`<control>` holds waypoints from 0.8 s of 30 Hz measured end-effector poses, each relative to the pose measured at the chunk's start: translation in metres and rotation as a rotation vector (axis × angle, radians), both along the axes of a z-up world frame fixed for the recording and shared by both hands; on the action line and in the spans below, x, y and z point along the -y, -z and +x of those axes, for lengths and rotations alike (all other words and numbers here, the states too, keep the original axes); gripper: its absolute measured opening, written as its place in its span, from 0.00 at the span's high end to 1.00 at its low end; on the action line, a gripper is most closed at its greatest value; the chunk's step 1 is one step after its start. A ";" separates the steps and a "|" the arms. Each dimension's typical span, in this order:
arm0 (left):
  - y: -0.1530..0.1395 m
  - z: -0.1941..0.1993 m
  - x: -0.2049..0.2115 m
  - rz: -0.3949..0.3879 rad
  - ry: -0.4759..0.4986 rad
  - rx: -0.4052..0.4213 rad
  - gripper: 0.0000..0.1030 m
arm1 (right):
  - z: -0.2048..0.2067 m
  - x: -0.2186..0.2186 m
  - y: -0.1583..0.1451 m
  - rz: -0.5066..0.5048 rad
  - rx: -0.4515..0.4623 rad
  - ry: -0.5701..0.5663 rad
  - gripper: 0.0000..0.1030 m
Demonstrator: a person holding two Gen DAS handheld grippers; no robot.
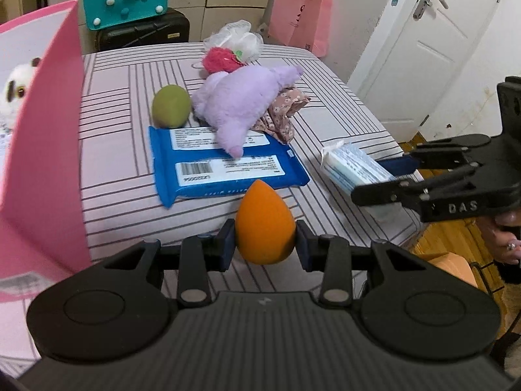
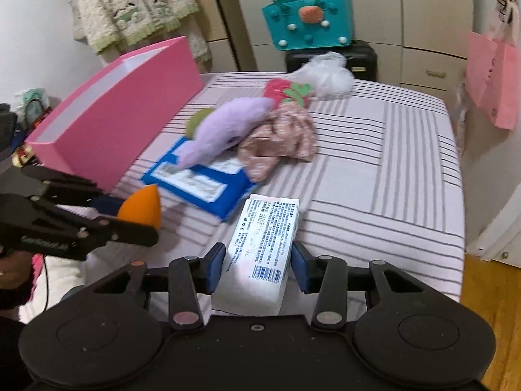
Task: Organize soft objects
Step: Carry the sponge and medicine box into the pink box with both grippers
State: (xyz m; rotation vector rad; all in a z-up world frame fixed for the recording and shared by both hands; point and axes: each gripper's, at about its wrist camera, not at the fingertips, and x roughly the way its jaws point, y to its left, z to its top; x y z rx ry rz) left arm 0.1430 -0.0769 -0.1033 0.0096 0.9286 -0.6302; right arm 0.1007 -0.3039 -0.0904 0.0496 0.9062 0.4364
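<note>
Orange makeup sponge (image 1: 264, 224) sits clamped between the left gripper (image 1: 264, 244) fingers, held above the striped bed (image 1: 342, 104). Left wrist view: beyond it a blue wet-wipes pack (image 1: 224, 166) lies flat, the purple plush toy (image 1: 241, 101) draped over its far edge, a green makeup sponge (image 1: 171, 106) just beside the plush. Behind the plush: red strawberry plush (image 1: 221, 59), white mesh bath puff (image 1: 239, 37), floral cloth (image 1: 281, 114). Pink box (image 1: 45, 150) stands at left. Right gripper (image 1: 390, 176) comes in from the right, its fingers on a white tissue pack (image 1: 355, 166).

Right wrist view: right gripper (image 2: 259, 265) fingers press both sides of the tissue pack (image 2: 260, 251), gripped and lifted off the bed (image 2: 390, 163). Left gripper (image 2: 140, 218) at left with the orange sponge (image 2: 143, 207) in its fingers, near the open pink box (image 2: 123, 123). Wipes pack (image 2: 198, 182), purple plush (image 2: 224, 127), floral cloth (image 2: 283, 137) lie mid-bed.
</note>
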 end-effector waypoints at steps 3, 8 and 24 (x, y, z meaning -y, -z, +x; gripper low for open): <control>-0.006 -0.006 -0.008 -0.003 -0.013 -0.003 0.64 | -0.007 -0.012 -0.006 0.006 -0.004 -0.037 0.53; -0.015 -0.010 -0.030 -0.042 -0.017 -0.045 0.64 | -0.016 -0.030 -0.017 -0.012 -0.004 -0.090 0.53; -0.060 -0.055 -0.077 0.047 -0.008 0.026 0.64 | -0.031 -0.097 -0.064 -0.044 -0.031 -0.284 0.55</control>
